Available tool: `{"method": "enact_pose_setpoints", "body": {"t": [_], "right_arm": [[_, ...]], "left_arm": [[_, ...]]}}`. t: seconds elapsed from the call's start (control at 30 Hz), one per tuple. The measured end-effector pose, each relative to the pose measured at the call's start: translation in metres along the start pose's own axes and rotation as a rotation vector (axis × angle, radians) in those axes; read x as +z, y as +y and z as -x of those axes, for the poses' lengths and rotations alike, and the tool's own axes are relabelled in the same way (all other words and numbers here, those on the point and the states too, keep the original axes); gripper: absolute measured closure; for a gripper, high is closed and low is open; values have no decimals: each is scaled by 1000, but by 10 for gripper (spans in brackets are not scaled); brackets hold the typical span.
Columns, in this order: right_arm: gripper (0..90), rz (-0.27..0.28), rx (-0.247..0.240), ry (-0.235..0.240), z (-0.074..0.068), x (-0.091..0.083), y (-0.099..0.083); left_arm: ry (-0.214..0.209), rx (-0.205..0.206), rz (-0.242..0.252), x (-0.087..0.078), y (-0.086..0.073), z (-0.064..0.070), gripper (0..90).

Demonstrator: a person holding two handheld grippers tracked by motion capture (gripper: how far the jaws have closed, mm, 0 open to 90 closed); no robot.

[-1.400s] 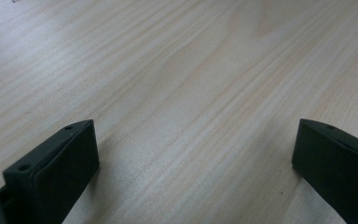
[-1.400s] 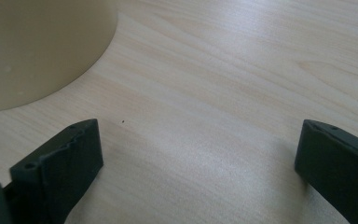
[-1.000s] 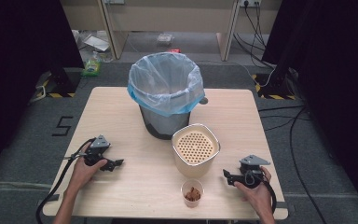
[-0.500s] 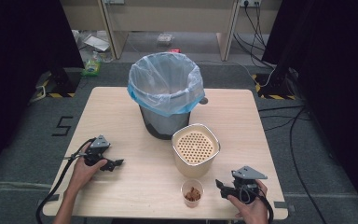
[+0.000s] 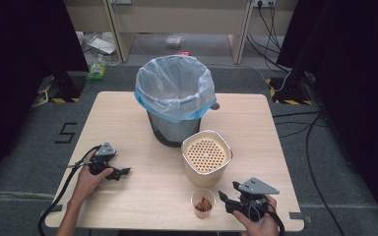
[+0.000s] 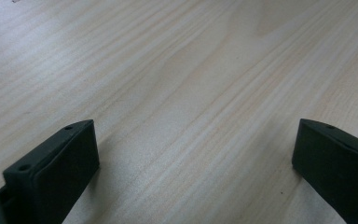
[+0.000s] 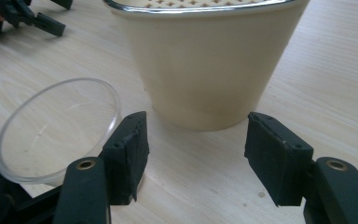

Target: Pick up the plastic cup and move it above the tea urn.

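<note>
clear cup [image 7: 56, 130] just left of right tool [image 7: 193, 154], jaws apart, left tool [image 6: 191, 172] apart too

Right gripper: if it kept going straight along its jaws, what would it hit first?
Most likely the cream container, which sits dead ahead between the open jaws of the right gripper. The clear cup lies just left of that line.

L claw [image 5: 123, 172] & R claw [image 5: 225, 200] both agape, hand-held low.

Pale wooden table [image 5: 128, 113] — lined bin [image 5: 174, 98]; cream strainer pot [image 5: 206, 157]; small clear cup [image 5: 203, 202] near the front edge
</note>
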State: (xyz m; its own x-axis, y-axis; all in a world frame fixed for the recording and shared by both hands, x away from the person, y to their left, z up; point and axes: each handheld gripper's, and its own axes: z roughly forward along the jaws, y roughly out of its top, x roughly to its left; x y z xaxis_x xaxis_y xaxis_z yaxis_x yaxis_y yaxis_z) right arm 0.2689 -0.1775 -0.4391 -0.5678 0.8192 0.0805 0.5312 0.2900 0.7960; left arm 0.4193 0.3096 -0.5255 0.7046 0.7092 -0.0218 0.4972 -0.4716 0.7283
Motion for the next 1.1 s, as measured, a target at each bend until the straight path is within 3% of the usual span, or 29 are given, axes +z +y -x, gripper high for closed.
{"method": "enact_pose_setpoints", "body": {"t": [0.37,0.57,0.8,1.1], "right_arm": [[409,35,-23,74,-20,-1,11],[454,9,-50,95,-23,5,9],[556,-35,-94,108,-23,14,1],[790,-78,-124,142,-15,16,-8]], "left_arm": [[0,0,0,0,0,0,0],[0,0,0,0,0,0,0],[0,0,0,0,0,0,0],[0,0,0,0,0,0,0]]}}
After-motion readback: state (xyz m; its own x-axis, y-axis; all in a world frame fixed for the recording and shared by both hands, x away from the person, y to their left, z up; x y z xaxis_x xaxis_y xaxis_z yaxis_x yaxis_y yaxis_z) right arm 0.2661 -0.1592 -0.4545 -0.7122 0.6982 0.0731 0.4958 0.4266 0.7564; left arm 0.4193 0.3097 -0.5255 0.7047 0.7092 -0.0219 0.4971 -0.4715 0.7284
